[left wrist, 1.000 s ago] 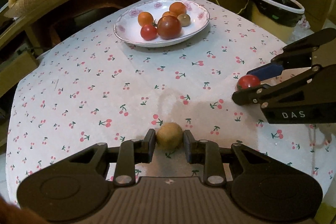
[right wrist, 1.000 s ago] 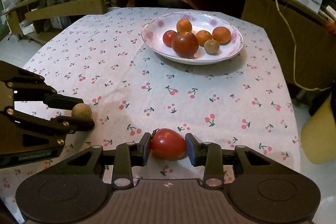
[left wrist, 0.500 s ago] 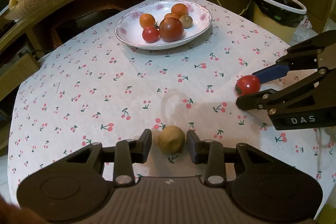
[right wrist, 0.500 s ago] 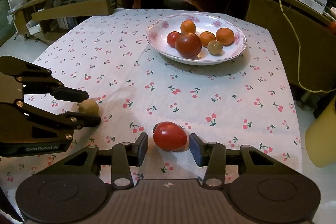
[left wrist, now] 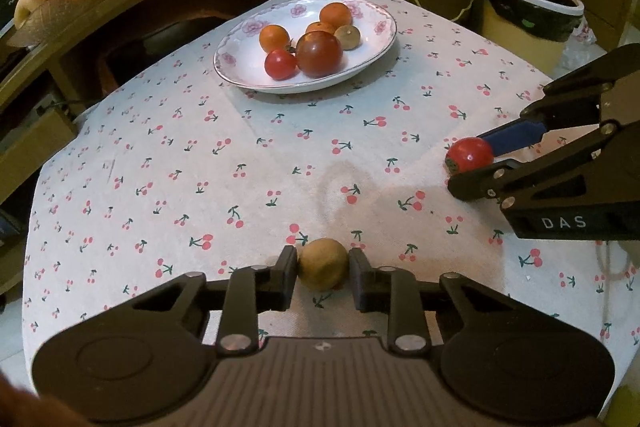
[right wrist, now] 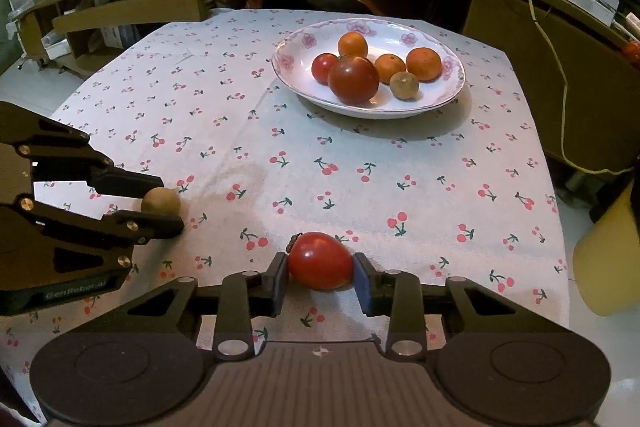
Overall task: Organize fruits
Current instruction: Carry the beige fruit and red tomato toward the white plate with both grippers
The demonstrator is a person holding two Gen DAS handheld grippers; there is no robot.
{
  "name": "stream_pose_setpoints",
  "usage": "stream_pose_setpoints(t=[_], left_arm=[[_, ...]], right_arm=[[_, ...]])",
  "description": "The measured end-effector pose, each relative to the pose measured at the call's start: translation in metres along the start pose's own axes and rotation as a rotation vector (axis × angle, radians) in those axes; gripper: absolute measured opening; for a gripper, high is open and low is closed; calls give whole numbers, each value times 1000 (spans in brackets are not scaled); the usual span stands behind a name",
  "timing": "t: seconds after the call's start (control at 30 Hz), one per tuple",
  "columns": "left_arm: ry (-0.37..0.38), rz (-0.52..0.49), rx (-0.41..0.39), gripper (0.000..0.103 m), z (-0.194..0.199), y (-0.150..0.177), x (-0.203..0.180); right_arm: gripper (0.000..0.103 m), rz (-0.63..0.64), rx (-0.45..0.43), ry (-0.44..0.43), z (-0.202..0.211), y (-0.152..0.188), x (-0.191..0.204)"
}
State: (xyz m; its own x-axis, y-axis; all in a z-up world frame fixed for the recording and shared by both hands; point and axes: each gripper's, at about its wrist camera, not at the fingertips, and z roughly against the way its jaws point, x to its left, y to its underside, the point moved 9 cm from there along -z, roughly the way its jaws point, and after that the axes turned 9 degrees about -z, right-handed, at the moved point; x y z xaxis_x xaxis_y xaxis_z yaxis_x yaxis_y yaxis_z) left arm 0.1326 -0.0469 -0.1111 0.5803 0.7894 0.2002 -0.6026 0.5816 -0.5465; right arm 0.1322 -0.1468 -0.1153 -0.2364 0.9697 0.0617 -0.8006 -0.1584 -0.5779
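Bracketing two fruits on cloth (left wrist: 168,131), one per gripper, both near front edge, well apart from plate (left wrist: 240,75).

L gripper (left wrist: 323,269): brown fruit (left wrist: 323,263) sits dead centre betw fingers, left pad touching or nearly so, sliver of gap at right pad; cannot tell if clamped yet. Fruit roundish, matte, rough skin, slightly lumpy; no clear long axis.

R gripper (right wrist: 320,277): tomato (right wrist: 320,259) betw blue-padded fingers, both pads at its flanks, looks gripped or just about; resting on cloth, not lifted. Tomato glossy, smooth, egg-shaped, long axis roughly across finger gap, stem end pointing left-forward.

Key relation: plate straight ahead and far from both grippers; slightly left of centre in L view, slightly right in R view. Neither arm clearly nearer. Plate shallow, white glazed, floral rim, already holding tomatoes, small oranges, one brown fruit; free space at front and left rim.

Likely next: firm up grip, lift, carry fwd to plate. Risk: smooth tomato slipping from pads; round fruits rolling in plate.
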Motion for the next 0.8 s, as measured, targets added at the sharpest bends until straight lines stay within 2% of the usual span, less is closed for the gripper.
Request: stream_pose_setpoints(t=[0.8], left_arm=[[-26, -14, -35, 33, -1, -24, 1]], right_arm=[[34, -4, -41, -31, 5, -18, 14]])
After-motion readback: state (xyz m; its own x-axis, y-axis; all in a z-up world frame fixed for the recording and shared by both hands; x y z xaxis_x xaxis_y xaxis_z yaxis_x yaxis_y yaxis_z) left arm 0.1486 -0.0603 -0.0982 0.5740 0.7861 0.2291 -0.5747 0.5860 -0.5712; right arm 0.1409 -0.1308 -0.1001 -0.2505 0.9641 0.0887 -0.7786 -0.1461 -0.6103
